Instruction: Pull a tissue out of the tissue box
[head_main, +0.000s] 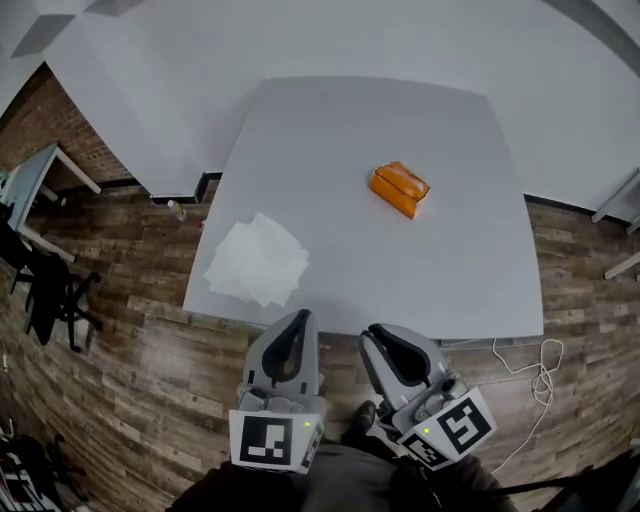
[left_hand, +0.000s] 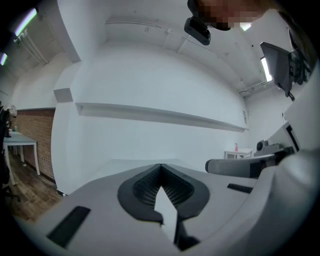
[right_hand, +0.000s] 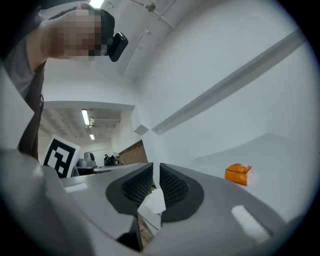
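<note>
The left gripper (head_main: 299, 316) (left_hand: 160, 167) is closed, its tips meeting with nothing between them. The right gripper (head_main: 375, 333) (right_hand: 156, 167) stands a narrow slit open and grips nothing. Both are held level just off the near edge of the white table (head_main: 450, 280), over the wood floor (head_main: 130, 330). The orange tissue box (head_main: 400, 189) (right_hand: 238, 174) sits well apart from them, toward the far right of the tabletop, turned at an angle. A loose pile of white tissues (head_main: 258, 262) lies at the table's near left corner, close to the left gripper and off to the side of the line from the right gripper to the box. A white cable (head_main: 535, 375) loops on the floor at the right, and a dark chair (head_main: 45, 285) stands at the far left. Whether a tissue sticks out of the box is too small to tell. Each gripper's own grey body fills the lower part of its view, and the person's body is cut off at the head view's bottom edge.
</note>
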